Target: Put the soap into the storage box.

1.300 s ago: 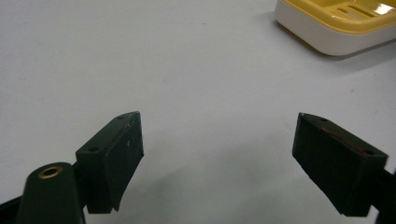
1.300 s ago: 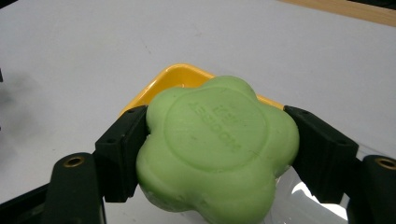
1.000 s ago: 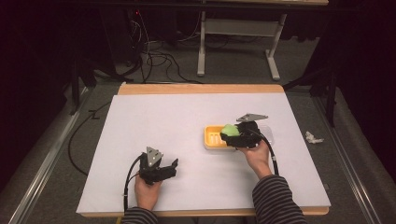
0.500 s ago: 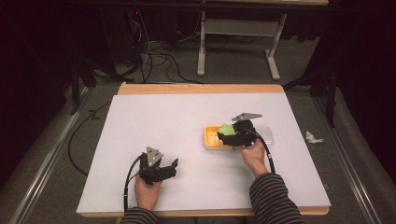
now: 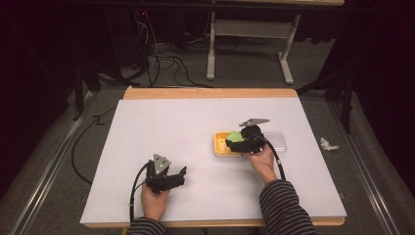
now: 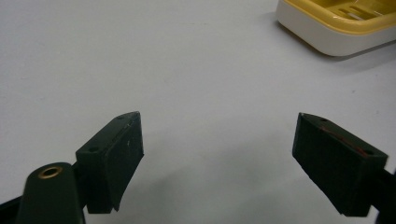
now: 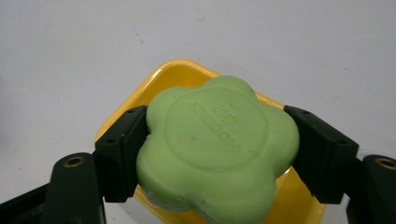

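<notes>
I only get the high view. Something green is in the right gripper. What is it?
Observer: A flower-shaped green soap, with raised lettering on its top, seen in the right gripper view.
Operator: Is it squeezed tight?
Observer: The right gripper has both jaws pressed on the soap's sides, above the yellow soap dish.
Operator: Is the other gripper holding stuff?
Observer: No. In the left gripper view the left gripper has its jaws wide apart with bare white table between them.

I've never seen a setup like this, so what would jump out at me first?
A bright green flower-shaped soap, clamped between the black pads of the right claw above a yellow soap dish right of the white table's middle. The left claw rests near the front edge, jaws wide open with nothing between them.
</notes>
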The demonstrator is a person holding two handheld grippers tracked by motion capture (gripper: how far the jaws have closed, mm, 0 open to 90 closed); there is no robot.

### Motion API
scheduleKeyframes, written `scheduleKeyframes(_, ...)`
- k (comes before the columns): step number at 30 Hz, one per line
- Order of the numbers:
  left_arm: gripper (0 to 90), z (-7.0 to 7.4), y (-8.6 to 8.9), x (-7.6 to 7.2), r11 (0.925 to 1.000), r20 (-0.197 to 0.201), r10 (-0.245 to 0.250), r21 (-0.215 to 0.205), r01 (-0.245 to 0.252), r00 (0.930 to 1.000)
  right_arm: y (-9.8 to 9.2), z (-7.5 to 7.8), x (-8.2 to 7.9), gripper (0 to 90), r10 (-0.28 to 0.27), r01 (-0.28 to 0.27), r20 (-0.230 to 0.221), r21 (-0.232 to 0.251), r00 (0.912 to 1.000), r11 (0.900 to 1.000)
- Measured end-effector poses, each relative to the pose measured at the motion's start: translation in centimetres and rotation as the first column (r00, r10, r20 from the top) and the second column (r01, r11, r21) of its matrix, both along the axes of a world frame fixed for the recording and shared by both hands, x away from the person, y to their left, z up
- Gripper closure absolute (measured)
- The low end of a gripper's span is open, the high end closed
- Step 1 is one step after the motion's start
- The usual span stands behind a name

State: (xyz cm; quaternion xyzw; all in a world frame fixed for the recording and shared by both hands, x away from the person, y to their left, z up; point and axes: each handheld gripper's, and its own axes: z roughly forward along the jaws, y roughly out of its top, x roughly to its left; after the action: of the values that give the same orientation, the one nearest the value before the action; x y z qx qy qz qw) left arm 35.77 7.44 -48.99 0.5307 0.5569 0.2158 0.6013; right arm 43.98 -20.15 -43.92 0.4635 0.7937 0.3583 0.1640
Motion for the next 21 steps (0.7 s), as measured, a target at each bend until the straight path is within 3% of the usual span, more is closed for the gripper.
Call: scheduleKeyframes(21, 17.0, 0.0, 0.03, -0.02, 1.0, 0.0, -0.001, 0.003, 0.001, 1.0, 0.3, -1.02, 0.5, 26.6, -0.01, 0.01, -0.029, -0.016, 0.9995, 1.0)
